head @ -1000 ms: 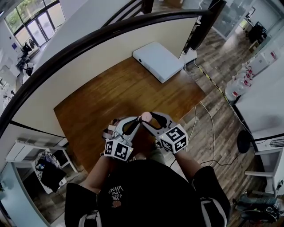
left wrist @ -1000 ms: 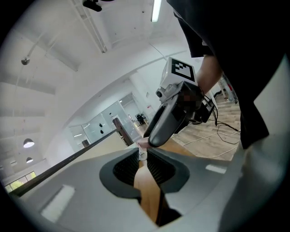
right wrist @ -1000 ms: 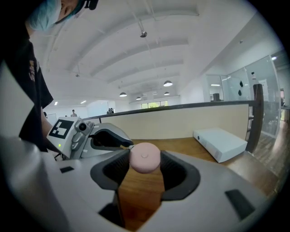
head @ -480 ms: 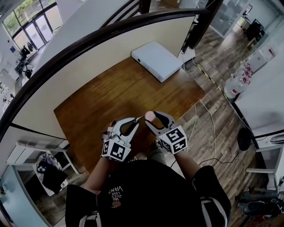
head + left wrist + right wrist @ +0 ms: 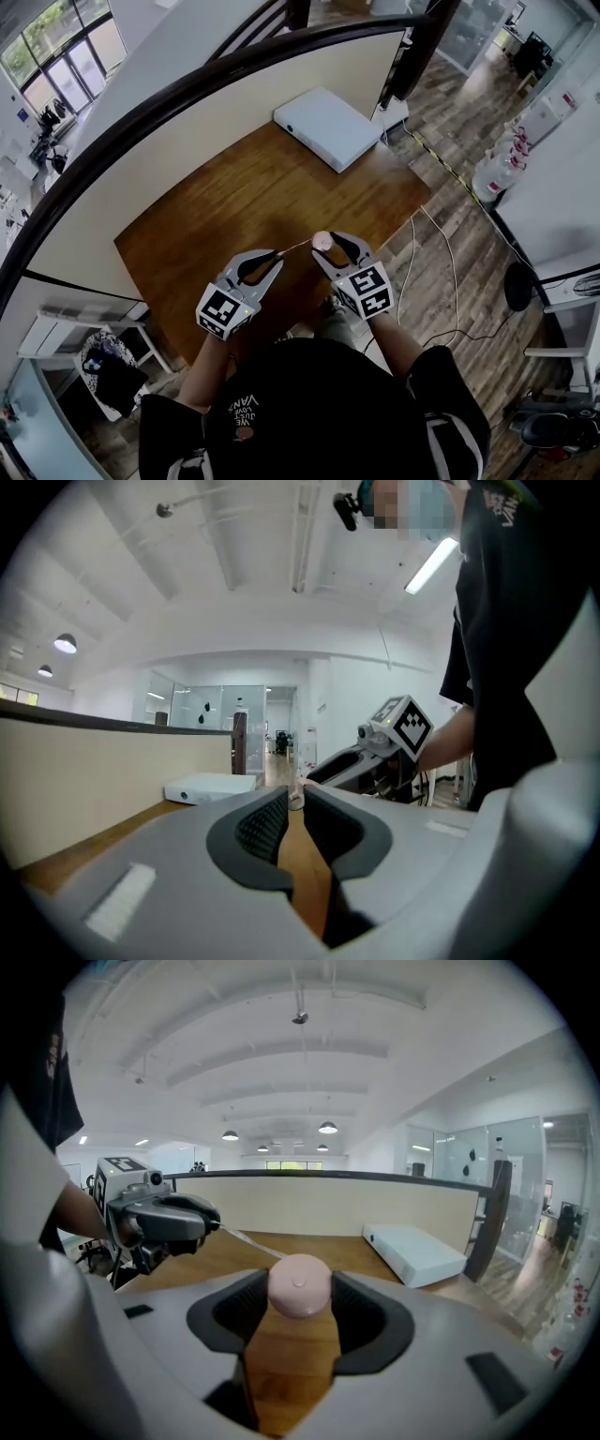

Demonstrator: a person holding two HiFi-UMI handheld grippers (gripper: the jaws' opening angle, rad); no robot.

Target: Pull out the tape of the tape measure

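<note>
Mid-pull, I reckon. R gripper (image 5: pixel 324 246) wide, clamped on pink tape measure (image 5: pixel 300 1283), above near edge of bench (image 5: pixel 234 187). L gripper (image 5: pixel 275 254) nearly closed, pinching tape (image 5: pixel 296 247) end; short run out btwn grippers. Next: spread hands apart, grips firm, tape straight.

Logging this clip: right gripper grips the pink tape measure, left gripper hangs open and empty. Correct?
Not quite. The left gripper is not open and empty: the left gripper view shows its jaws pinched on the tape, which runs to the pink tape measure held in the right gripper.
</note>
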